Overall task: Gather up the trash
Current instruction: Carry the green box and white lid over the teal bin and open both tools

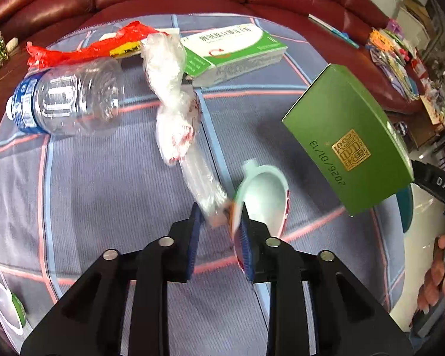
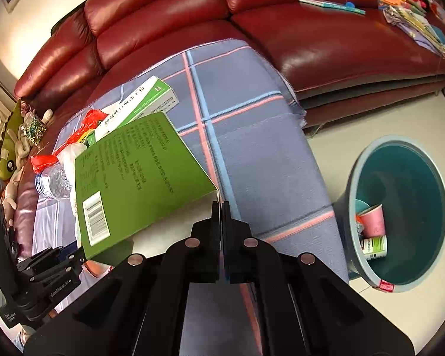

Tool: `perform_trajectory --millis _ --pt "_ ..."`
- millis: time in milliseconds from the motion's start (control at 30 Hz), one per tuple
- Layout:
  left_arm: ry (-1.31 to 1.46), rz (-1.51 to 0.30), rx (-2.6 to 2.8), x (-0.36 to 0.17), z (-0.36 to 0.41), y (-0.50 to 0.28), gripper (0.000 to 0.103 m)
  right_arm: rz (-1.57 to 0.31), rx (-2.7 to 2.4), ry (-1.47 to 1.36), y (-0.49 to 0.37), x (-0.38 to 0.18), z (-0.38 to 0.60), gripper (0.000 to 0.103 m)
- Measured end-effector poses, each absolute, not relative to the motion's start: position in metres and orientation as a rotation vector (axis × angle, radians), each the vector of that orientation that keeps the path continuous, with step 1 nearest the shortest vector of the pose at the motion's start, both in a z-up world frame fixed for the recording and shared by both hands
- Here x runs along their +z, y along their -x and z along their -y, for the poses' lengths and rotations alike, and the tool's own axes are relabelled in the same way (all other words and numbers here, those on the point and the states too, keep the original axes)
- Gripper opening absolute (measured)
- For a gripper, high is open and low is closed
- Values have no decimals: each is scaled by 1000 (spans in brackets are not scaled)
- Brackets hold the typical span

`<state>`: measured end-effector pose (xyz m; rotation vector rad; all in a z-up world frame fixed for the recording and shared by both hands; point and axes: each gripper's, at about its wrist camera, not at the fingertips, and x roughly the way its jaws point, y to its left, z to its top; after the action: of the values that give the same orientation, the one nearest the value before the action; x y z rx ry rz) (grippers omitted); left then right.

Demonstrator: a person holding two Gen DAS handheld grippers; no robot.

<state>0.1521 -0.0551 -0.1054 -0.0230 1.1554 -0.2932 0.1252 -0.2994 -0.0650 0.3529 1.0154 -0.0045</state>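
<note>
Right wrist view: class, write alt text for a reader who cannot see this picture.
The right gripper, jaws shut, pinches the corner of a flat green box above a blue checked cloth on a red leather sofa. To the right, a teal bin on the floor holds a pink paper cup.

Right gripper (image 2: 221, 207) is pinching a corner of the green box (image 2: 133, 175), holding it tilted above the checked cloth (image 2: 252, 148); a white-and-green carton (image 2: 151, 101) is lying behind. Teal bin (image 2: 400, 216) is standing on the floor at right, holding a pink cup (image 2: 372, 222); red sofa (image 2: 311, 35) is running behind.
</note>
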Motion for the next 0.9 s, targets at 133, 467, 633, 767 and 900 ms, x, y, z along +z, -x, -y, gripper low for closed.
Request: perform_trajectory --millis 133,467,633,767,900 --pt "31 -1136 -287 -99 47 -137 36 -1020 -12 -363 -116 -67 302 2" --pt "-6 -1134 -324 -104 67 -140 35 -1020 -24 -366 -107 -68 308 2" --pt "-45 -1112 -318 -102 77 -132 5 -1012 -30 -378 -103 -65 318 2" --pt "-66 -1092 -333 -93 79 -118 5 -995 -35 -394 -98 -60 327 2" --pt "-86 -1067 -363 -79 89 -111 5 -973 -45 -411 -91 -53 338 2"
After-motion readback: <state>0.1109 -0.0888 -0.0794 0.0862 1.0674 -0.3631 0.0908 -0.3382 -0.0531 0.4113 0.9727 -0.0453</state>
